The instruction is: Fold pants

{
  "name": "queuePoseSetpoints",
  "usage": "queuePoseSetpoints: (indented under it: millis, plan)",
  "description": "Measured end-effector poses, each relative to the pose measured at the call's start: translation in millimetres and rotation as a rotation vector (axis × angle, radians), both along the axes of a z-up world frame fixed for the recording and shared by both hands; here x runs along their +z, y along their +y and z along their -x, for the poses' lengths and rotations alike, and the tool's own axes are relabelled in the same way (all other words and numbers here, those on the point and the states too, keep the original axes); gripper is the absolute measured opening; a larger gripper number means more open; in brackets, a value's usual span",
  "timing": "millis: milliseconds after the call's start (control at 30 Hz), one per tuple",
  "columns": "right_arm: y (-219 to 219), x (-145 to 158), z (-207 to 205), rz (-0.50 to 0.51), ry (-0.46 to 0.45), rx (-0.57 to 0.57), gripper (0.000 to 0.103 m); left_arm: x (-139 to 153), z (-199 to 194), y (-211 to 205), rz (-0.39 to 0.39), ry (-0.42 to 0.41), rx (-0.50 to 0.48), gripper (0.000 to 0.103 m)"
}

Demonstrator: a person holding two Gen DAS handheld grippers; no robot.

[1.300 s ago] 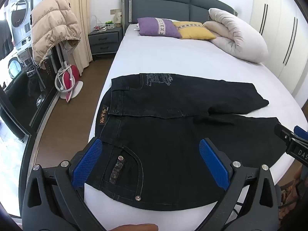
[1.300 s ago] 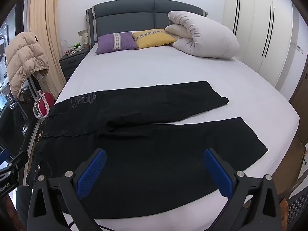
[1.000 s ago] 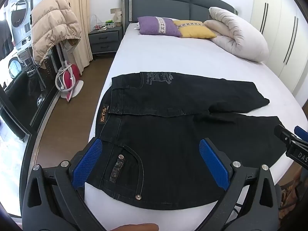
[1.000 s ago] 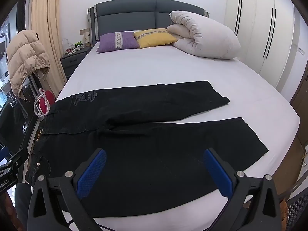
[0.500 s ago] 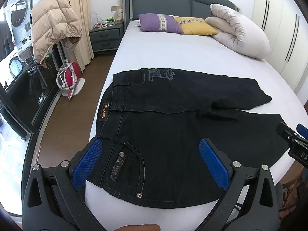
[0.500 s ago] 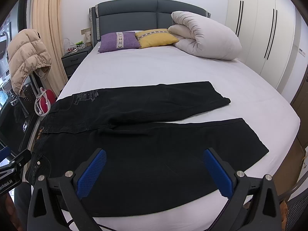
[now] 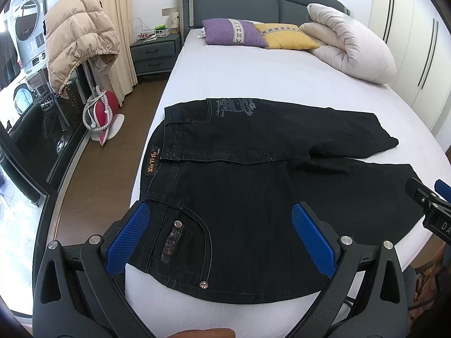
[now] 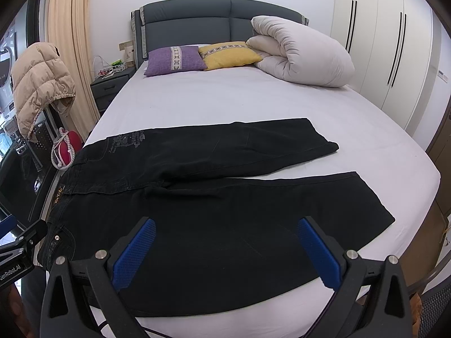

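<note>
Black pants spread flat on a white-sheeted bed — both grippers wide apart, clamping nothing.

Bedroom: padded grey headboard at 12 o'clock, white wardrobe doors at 2 o'clock, wood floor and one grey nightstand at 10 o'clock. Two cushions — one purple, one yellow — beside one rolled cream duvet; one quilted beige jacket hangs at 10 o'clock. The denim pants lie waistband at 9 o'clock, two legs toward 3 o'clock, with stitched rear pocket and metal rivets. Left gripper hovers over the pocket, right gripper over the near leg; each has two blue textured pads.
</note>
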State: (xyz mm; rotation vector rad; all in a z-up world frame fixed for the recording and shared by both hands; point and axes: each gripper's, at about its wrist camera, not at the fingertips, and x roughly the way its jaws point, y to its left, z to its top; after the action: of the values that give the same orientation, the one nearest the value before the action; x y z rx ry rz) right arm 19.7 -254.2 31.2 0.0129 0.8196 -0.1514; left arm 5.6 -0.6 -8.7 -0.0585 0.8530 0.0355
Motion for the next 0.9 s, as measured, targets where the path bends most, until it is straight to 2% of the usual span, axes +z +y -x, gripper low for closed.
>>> queuePoseSetpoints:
  millis: [900]
  plan:
    - [3.9, -2.3, 0.2, -0.001, -0.002, 0.001, 0.103, -0.6, -1.2, -1.2, -0.002, 0.003, 0.0, 0.103]
